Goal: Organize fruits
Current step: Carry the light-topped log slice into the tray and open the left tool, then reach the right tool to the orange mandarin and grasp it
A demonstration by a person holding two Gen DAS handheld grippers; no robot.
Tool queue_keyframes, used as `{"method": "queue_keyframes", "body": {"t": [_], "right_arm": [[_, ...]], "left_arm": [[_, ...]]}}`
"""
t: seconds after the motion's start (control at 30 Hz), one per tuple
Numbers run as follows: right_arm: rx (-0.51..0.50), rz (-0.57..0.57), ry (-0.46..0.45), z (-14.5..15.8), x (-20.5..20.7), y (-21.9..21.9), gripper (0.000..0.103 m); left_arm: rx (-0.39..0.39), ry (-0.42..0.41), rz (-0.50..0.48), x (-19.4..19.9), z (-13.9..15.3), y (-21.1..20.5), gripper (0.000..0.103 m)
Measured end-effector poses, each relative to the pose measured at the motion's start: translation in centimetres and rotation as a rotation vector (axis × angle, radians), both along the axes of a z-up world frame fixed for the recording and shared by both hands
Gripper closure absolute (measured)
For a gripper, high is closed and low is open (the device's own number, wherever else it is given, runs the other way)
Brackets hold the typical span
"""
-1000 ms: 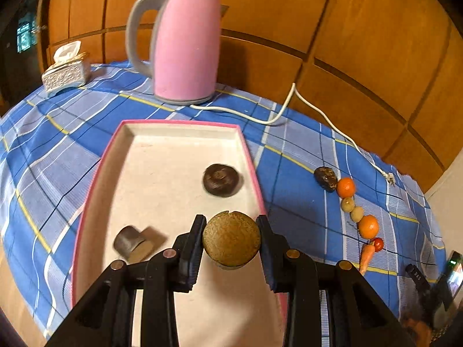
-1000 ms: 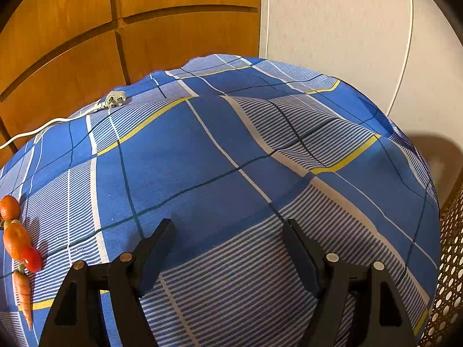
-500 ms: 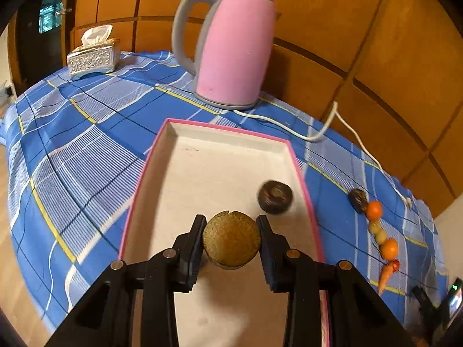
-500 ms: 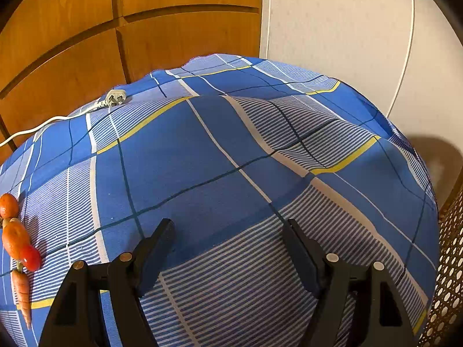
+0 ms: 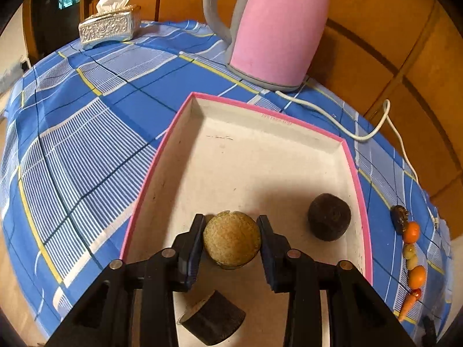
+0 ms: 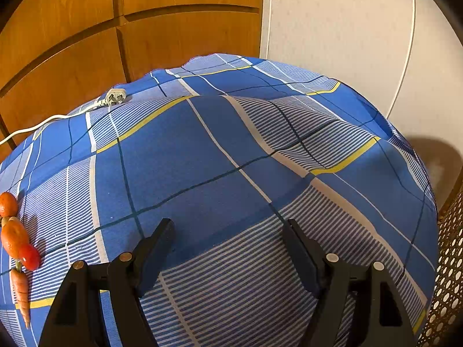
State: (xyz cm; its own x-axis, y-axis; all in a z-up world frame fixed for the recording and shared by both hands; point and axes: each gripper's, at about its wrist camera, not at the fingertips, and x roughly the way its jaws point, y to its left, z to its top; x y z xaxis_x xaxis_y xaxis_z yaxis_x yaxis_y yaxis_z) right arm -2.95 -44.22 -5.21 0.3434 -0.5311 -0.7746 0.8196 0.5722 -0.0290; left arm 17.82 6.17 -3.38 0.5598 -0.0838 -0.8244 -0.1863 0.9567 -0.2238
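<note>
The left gripper [image 5: 231, 238] hangs over the near half of a pink-rimmed tray [image 5: 363, 190], its jaws opening around a round tan-brown fruit [image 5: 231, 241] that sits between the blue pads; whether the pads are touching its sides or have just come off cannot be told. Ahead and to the right of that gripper, a dark brown round fruit [image 5: 329, 217] rests on the tray floor close to the right wall, and directly beneath the gripper, nearer the camera, lies a dark cut piece with a pale face [image 5: 212, 321]. Beyond the tray's far end stands a pink kettle [image 5: 277, 29] on the blue checked tablecloth [image 5: 86, 144], its white cord [image 5: 373, 127] trailing off to the right, with a silver tissue box [image 5: 110, 27] far off to the left. Well to the right of the tray, a row of small produce [image 5: 411, 257] lies on the cloth, ending in a carrot [image 5: 406, 305]. The right gripper [image 6: 228, 248] hovers over bare cloth with its jaws spread wide and nothing between them; the same carrot [image 6: 21, 295] and oranges [image 6: 13, 237] lie at its far left, and the cord's plug [image 6: 114, 98] lies further ahead.
</note>
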Motion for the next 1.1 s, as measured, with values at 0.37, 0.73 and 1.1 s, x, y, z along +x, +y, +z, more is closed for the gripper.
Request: {"method": "queue_keyframes", "body": {"t": [0.37,0.73,1.1], "right_arm": [[0.0,0.0,0.0,0.0,0.0,0.0,0.024],[0.002,0.001,0.0,0.1,0.0,-0.1,0.024],[0.011,0.081,0.0,0.5,0.7,1.0,0.029]], "left_arm": [[0.02,-0.1,0.034,-3.0,2.2,0.6,0.039],[0.015,-0.148,-0.007,-10.1,3.1,0.8,0.036],[0.002,-0.108,0.06,-15.3,1.5,4.1,0.034]]}}
